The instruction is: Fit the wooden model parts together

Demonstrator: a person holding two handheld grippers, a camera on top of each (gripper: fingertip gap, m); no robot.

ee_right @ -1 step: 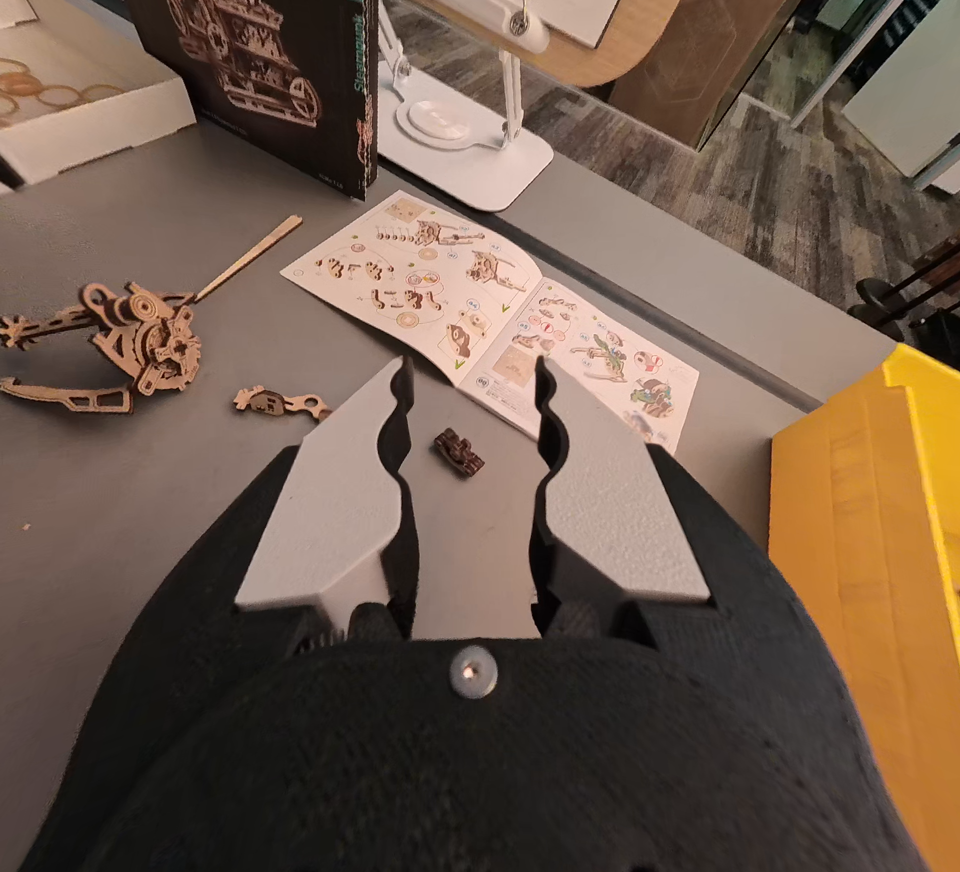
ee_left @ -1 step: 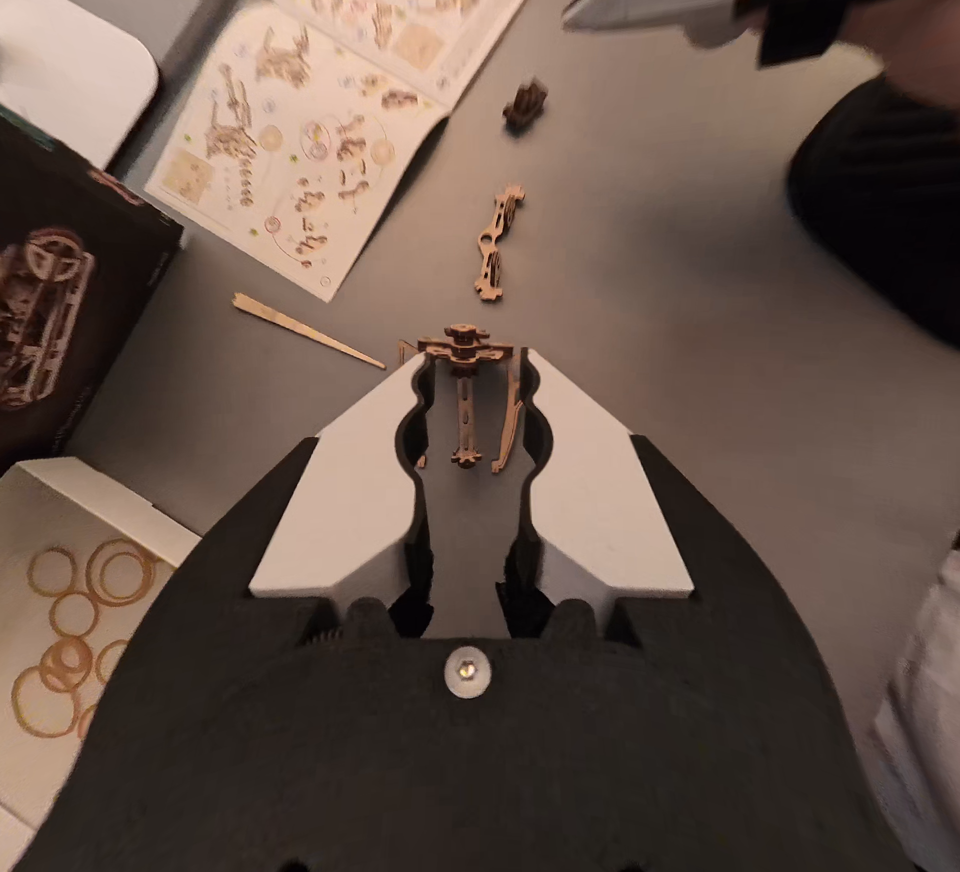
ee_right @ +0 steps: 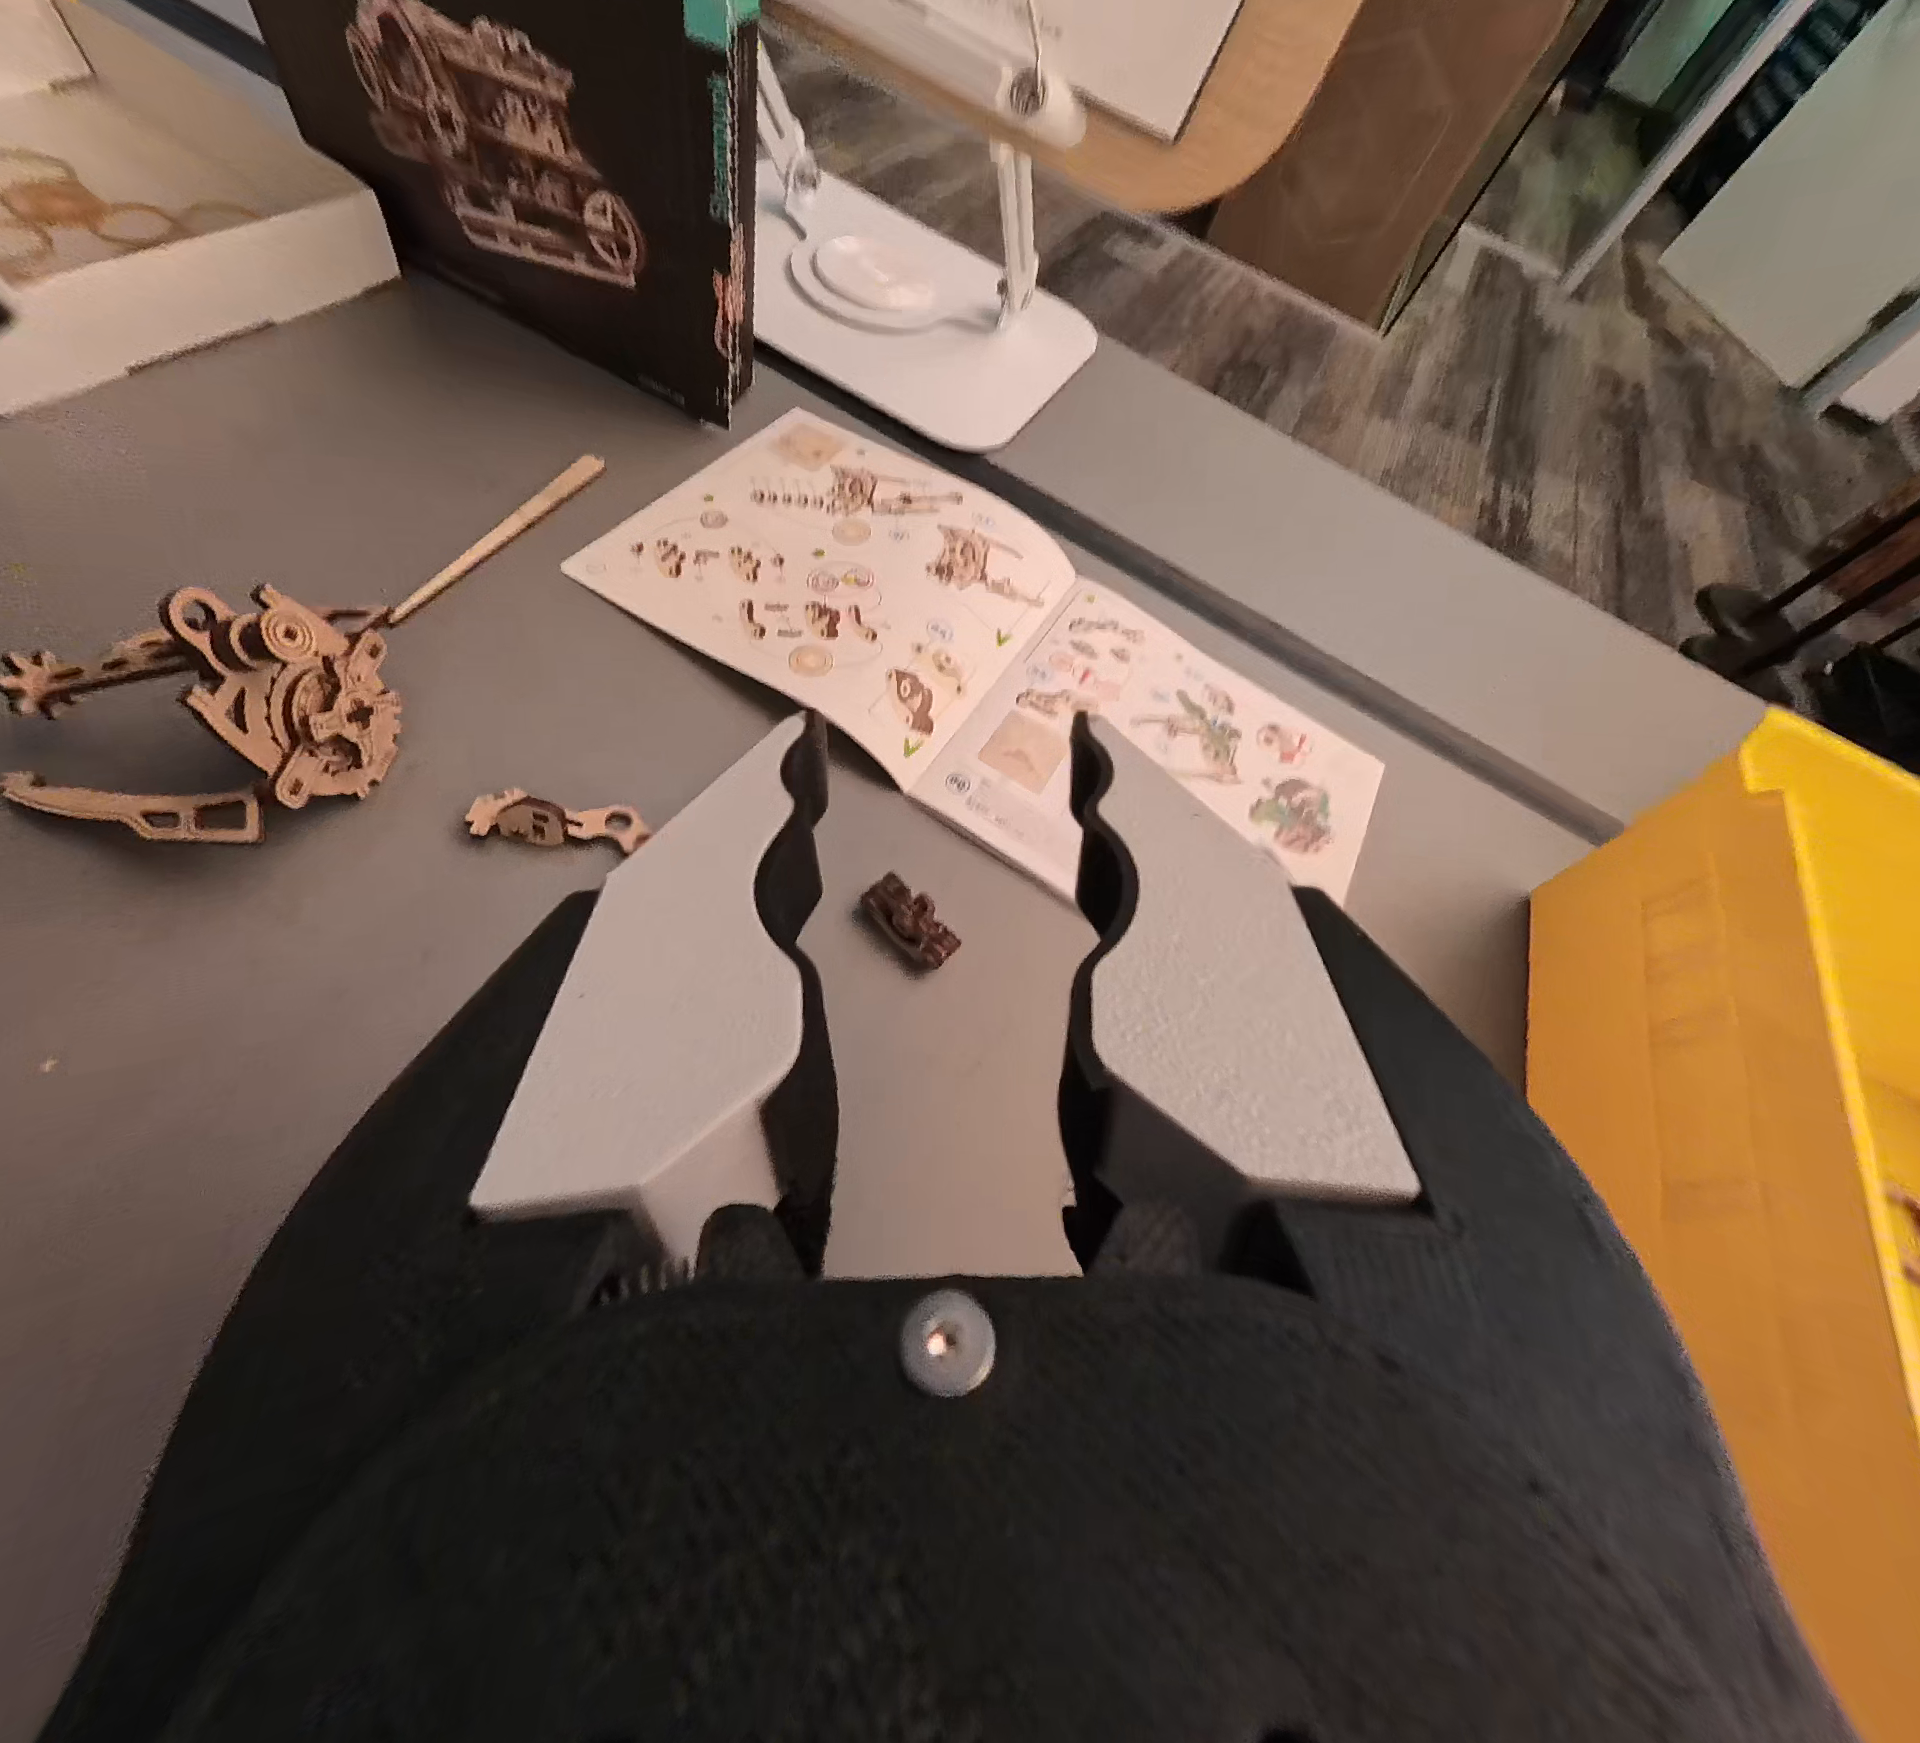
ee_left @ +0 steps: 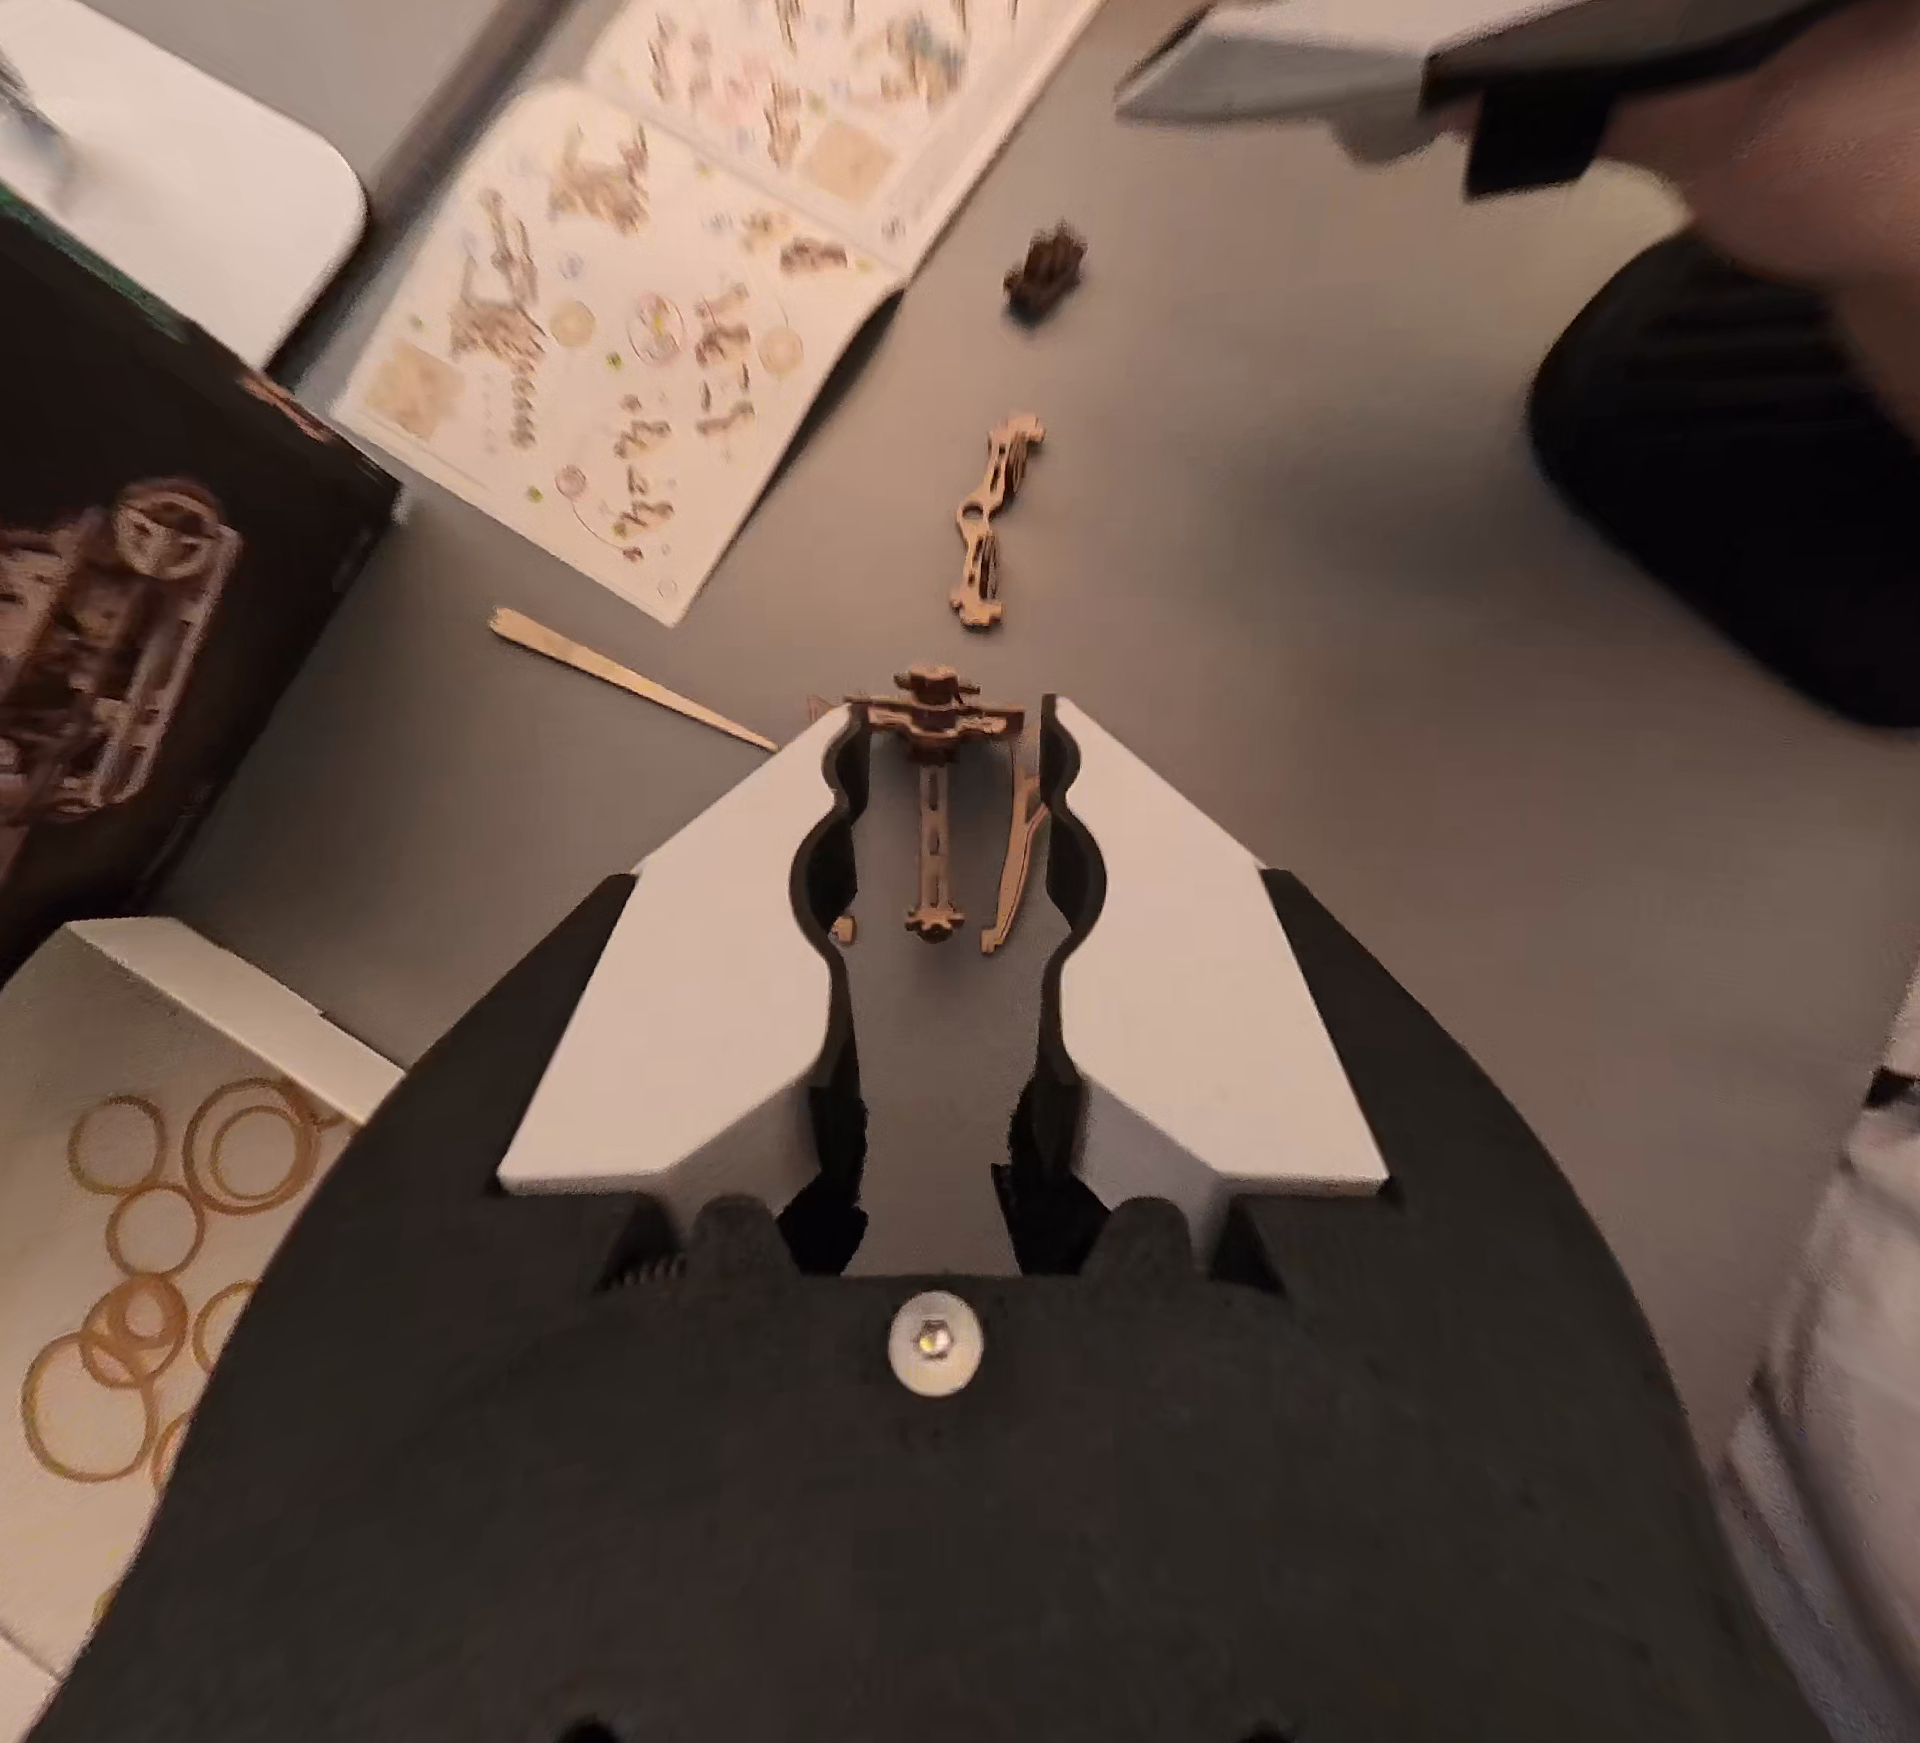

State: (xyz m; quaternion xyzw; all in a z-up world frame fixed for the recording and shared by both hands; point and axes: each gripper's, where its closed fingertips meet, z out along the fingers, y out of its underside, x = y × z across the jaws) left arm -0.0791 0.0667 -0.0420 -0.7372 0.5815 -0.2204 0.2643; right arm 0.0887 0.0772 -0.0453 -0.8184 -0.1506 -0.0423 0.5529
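Observation:
A partly built wooden assembly (ee_left: 935,717) with long thin arms lies on the grey table (ee_left: 1299,810). In the left wrist view it shows between the fingertips of my left gripper (ee_left: 940,717), which is open, empty and above it. The assembly also shows at the left of the right wrist view (ee_right: 281,706). A flat curved wooden part (ee_left: 987,530) lies just beyond it, and shows in the right wrist view (ee_right: 551,823). A small dark wooden part (ee_right: 909,935) lies on the table between the open fingers of my right gripper (ee_right: 943,722). The right gripper (ee_left: 1403,62) hovers at the far right.
An open instruction booklet (ee_right: 935,654) lies beyond the parts. A thin wooden stick (ee_left: 623,675) lies near it. A black kit box (ee_right: 499,114) stands at the back, beside a white tray with rubber bands (ee_left: 135,1226). A yellow bin (ee_right: 1714,1070) stands at right and a white stand base (ee_right: 935,322) at the table's far edge. The thin wooden stick (ee_left: 623,675) sits 15 cm or so from the ends of my left fingers. Seen from the right wrist view (ee_right: 509,523) as well.
Both views have shifted slightly. The right gripper has moved a little lower and closer over the small dark part. Both sets of jaws stay open.

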